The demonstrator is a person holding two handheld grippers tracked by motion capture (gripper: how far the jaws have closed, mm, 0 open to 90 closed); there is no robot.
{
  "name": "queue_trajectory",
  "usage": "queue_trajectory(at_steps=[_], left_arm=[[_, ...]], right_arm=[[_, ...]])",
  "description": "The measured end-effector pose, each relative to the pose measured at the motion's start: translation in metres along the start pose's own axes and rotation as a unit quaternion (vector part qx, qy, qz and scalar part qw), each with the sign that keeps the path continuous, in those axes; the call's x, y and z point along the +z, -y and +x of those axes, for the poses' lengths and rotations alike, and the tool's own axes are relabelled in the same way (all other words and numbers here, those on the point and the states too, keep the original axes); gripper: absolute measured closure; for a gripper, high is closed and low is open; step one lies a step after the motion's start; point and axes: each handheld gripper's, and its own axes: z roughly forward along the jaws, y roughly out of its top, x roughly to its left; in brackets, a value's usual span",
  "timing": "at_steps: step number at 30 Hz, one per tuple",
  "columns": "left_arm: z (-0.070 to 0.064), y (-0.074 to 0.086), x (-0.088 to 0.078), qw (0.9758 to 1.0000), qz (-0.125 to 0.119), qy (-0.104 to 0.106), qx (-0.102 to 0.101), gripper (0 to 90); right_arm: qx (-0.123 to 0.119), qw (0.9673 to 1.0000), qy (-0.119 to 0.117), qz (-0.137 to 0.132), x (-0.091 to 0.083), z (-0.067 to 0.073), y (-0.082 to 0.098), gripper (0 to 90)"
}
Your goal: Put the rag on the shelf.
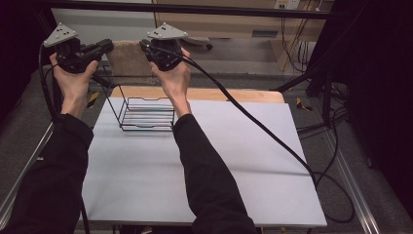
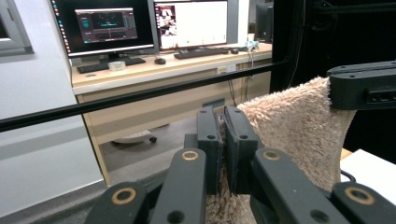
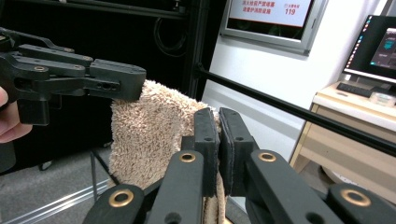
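White sheeting covers the table [image 1: 204, 165], with a strip of bare wood showing along its far edge and a dark frame rail crossing beyond it. On the far left part of the sheet stands an empty black wire basket [image 1: 146, 114]. Above the table's far edge, two raised hands hold a beige fluffy towel [image 1: 127, 56] stretched between them. The left gripper [image 1: 104, 48] has its jaws clamped on the towel's left upper corner; in the left gripper view the pile is pinched between the two black pads. The right gripper [image 1: 146, 46] has its jaws closed on the towel's right upper corner. Past the rail, a wooden desk [image 2: 154, 70] carries two lit monitors [image 2: 149, 23] and keyboards.
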Motion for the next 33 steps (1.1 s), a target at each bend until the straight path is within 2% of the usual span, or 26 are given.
queue_trajectory(at_steps=[7,9,12,18,26,30,33], left_arm=[[-0.004,0.012,-0.005,0.9999,0.010,0.003,-0.004,85.5],[-0.004,0.016,-0.006,0.9999,0.016,0.001,-0.005,85.5],[-0.002,0.022,-0.008,0.9998,0.014,0.006,-0.014,85.5],[-0.004,0.029,-0.016,0.9997,0.012,0.013,-0.013,85.5],[-0.007,0.039,-0.018,0.9991,0.028,0.024,-0.020,85.1],[-0.010,0.040,-0.020,0.9991,0.030,0.028,-0.014,85.0],[-0.012,0.042,-0.021,0.9989,0.034,0.029,-0.012,84.9]], right_arm=[[0.011,0.9999,-0.007,0.011,-0.003,0.004,0.013,86.5],[0.007,0.9998,-0.008,0.017,-0.002,0.006,0.015,86.5],[0.004,0.9997,-0.011,0.021,-0.001,0.009,0.017,86.5],[0.000,0.9995,-0.013,0.030,-0.003,0.014,0.019,86.4],[0.012,0.9981,-0.019,0.056,-0.007,0.020,0.021,86.1],[0.025,0.9976,-0.025,0.060,-0.010,0.018,0.026,86.1],[0.022,0.9972,-0.030,0.065,-0.012,0.019,0.029,86.0]])
